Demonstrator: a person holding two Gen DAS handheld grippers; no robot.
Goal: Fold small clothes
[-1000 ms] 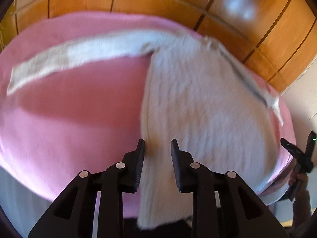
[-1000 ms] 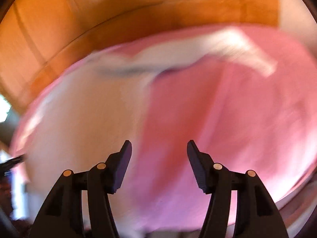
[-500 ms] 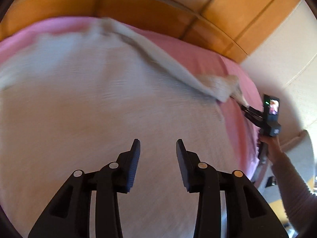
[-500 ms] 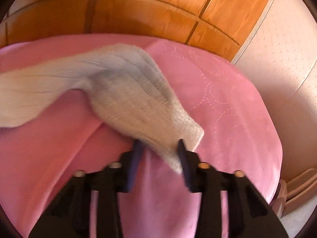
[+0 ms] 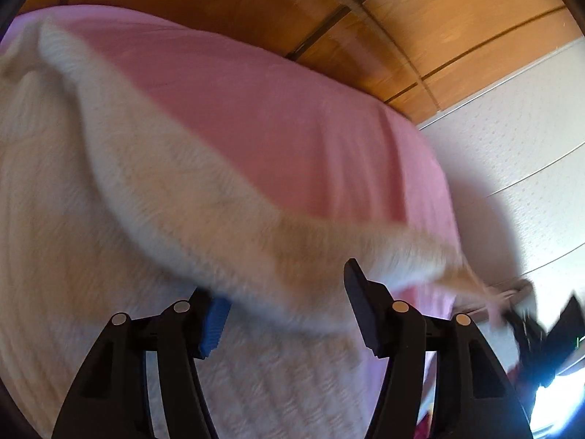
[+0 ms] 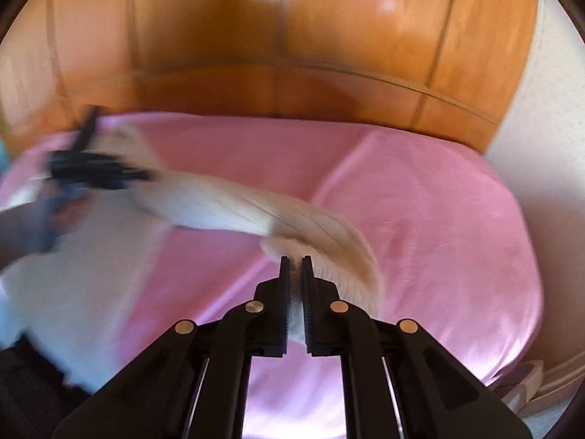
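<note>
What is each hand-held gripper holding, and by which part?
Right hand-held gripper is shut on the sweater, pinching its sleeve near the cuff. Left hand-held gripper is open, gripping nothing.

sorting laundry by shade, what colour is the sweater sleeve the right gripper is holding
Cream white ribbed knit sleeve, clearest in the right wrist view.

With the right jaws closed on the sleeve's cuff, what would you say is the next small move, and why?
Probably carry the sleeve leftward across onto the sweater body. The right gripper, whose jaws have just been closing, pinches the cuff, and the sleeve hangs lifted above the pink cover. The left gripper stands open over the body, holding nothing.
</note>
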